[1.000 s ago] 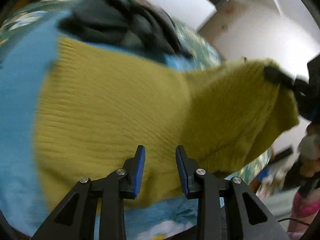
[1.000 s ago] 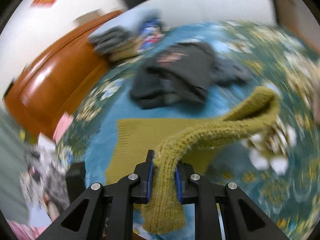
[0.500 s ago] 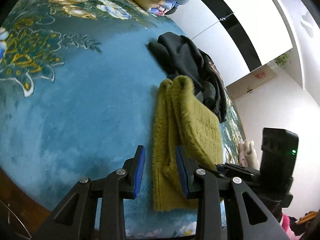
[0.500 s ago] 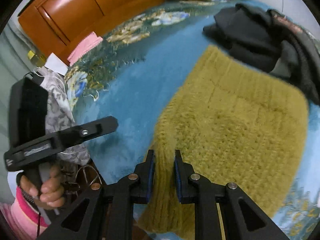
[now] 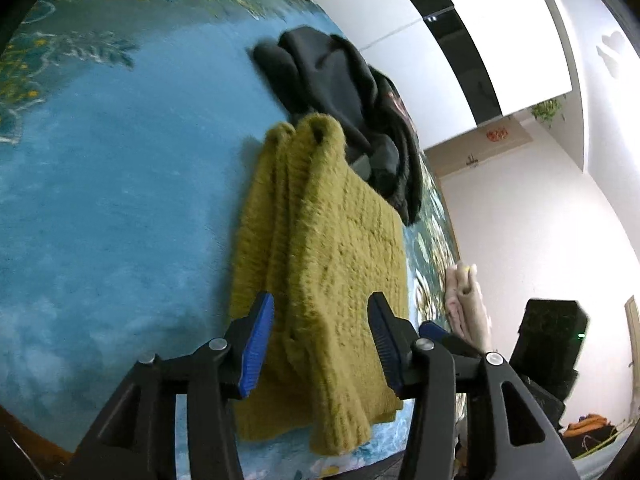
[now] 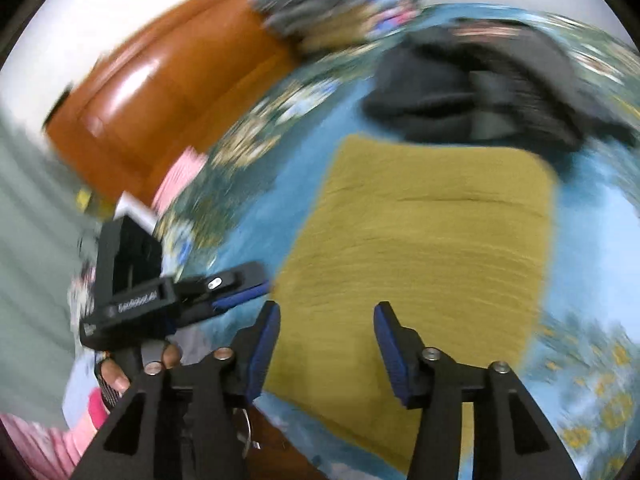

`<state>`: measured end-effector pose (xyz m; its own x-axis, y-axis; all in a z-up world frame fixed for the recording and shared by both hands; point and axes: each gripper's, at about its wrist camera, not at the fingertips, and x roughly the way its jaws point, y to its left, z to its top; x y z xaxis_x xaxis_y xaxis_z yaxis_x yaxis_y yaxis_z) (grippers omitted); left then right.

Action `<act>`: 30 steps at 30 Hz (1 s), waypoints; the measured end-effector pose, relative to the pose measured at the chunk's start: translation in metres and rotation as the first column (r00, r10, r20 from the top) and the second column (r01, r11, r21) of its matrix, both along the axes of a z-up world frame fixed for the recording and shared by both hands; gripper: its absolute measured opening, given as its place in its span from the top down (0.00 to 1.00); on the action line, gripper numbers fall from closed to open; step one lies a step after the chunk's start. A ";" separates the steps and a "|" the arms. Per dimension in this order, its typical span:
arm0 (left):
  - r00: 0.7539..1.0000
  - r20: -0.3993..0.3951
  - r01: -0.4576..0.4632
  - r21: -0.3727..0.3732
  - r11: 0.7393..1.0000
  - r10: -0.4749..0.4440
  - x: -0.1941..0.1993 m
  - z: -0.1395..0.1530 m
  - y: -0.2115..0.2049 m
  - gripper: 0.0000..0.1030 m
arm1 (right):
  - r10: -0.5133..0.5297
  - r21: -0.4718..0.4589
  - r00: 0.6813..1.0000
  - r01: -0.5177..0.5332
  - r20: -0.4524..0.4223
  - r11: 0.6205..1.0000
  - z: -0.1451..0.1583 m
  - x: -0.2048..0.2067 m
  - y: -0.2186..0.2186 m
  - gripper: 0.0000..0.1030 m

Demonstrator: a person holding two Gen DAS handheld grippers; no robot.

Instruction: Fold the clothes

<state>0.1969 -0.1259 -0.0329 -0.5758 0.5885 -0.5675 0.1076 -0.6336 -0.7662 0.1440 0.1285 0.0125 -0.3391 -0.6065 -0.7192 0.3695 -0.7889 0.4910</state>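
An olive-green knitted sweater (image 5: pixel 320 248) lies folded in layers on the blue floral blanket (image 5: pixel 120 200). In the right wrist view the sweater (image 6: pixel 424 252) is a flat rectangle. My left gripper (image 5: pixel 320 340) is open, its fingers to either side of the sweater's near edge. My right gripper (image 6: pixel 326 344) is open and empty just above the sweater's near edge. The left gripper also shows in the right wrist view (image 6: pixel 224 296), at the sweater's left side.
A pile of dark clothes (image 5: pixel 344 92) lies just beyond the sweater, also seen in the right wrist view (image 6: pixel 480 92). A wooden headboard (image 6: pixel 168 92) stands at the back left. Folded items (image 6: pixel 320 8) are stacked at the far end.
My right gripper brought the sweater's lifted part over, laid it down and opened. My left gripper opened wider and now straddles the sweater's edge. The sweater lies folded flat.
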 end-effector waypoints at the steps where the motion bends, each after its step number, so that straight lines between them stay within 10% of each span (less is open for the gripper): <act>1: 1.000 0.005 -0.001 -0.003 1.000 0.001 0.001 -0.002 0.000 0.52 | -0.049 -0.014 0.999 0.049 0.022 0.999 -0.005 -0.001 0.017 0.46; 5: 1.000 0.023 -0.005 -0.013 1.000 0.005 0.004 -0.008 0.000 0.89 | -0.185 -0.056 0.976 0.192 0.113 0.980 -0.026 0.002 0.065 0.45; 15: 0.998 0.061 -0.012 -0.034 0.999 0.014 0.011 -0.020 0.000 0.85 | -0.137 -0.142 0.947 0.185 0.290 0.972 -0.082 0.018 0.068 0.29; 22: 0.997 -0.020 -0.078 0.031 0.996 0.079 0.009 0.000 -0.025 0.55 | -0.111 -0.198 0.947 0.176 0.303 0.964 -0.094 0.018 0.051 0.28; 26: 0.993 -0.035 -0.112 0.030 0.993 0.113 0.006 0.004 -0.036 0.54 | -0.140 -0.239 0.936 0.224 0.323 0.945 -0.094 0.017 0.060 0.68; 30: 0.993 -0.021 -0.113 0.028 0.993 0.114 0.001 0.001 -0.042 0.54 | -0.124 -0.226 0.947 0.195 0.296 0.954 -0.076 0.008 0.074 0.73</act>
